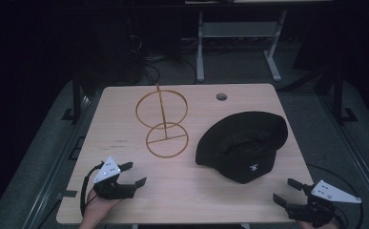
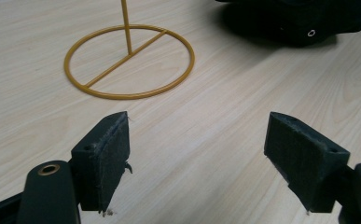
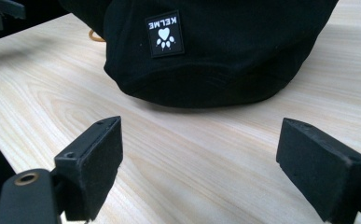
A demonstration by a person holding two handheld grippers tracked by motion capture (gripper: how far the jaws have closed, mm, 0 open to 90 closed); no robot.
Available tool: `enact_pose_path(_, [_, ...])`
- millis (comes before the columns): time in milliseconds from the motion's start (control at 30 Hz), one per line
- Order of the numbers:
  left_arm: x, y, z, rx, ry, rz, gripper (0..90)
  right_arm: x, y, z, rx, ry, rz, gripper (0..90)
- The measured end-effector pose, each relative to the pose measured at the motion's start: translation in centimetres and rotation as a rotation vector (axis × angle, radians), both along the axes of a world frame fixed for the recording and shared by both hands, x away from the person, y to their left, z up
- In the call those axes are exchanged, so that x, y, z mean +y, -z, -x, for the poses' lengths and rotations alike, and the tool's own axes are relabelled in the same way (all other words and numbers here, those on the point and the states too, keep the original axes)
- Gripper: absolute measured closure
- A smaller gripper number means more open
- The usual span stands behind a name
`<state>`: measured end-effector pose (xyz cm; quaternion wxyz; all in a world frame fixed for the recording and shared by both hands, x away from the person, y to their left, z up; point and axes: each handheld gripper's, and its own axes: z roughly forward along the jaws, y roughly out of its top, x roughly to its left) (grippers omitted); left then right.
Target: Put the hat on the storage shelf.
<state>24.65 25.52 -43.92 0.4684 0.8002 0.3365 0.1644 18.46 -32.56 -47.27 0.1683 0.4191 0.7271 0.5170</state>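
Note:
A black bucket hat point(image 1: 243, 141) lies upside down on the right half of the wooden table point(image 1: 125, 200); a small white-printed label point(image 3: 165, 32) shows on its near side. A gold wire hat stand point(image 1: 163, 121) with a round base ring point(image 2: 129, 60) and an upright ring stands left of the hat. My left gripper point(image 1: 133, 174) rests open near the front left edge, pointing toward the stand. My right gripper point(image 1: 287, 192) is open at the front right corner, a short way in front of the hat point(image 3: 206, 46). Nothing is between either pair of jaws.
A round cable hole point(image 1: 221, 97) sits at the table's far edge. Behind the table stands a white desk frame point(image 1: 239, 38) with cables on the dark floor. Bare tabletop lies between the two grippers.

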Motion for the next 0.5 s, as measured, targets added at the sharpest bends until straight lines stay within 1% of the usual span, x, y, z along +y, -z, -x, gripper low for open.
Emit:
enact_pose_path(67, [-0.16, 0.03, -0.05, 0.01, 0.01, 0.013, 21.7, -0.1, 0.16, -0.12, 0.01, -0.008, -0.012, 14.1])
enact_pose_path(167, [-0.44, 0.02, 0.09, 0.008, 0.022, 0.006, 21.7, -0.08, 0.24, -0.21, 0.016, -0.009, -0.014, 14.1])
enact_pose_path(400, [-0.82, -0.02, 0.3, 0.003, 0.045, 0.003, 21.7, -0.17, 0.13, -0.13, 0.007, -0.005, -0.014, 14.2])
enact_pose_path(500, [-1.03, -0.02, 0.3, 0.006, 0.055, -0.009, 21.9, -0.04, 0.05, -0.05, 0.004, -0.006, -0.008, 14.1])
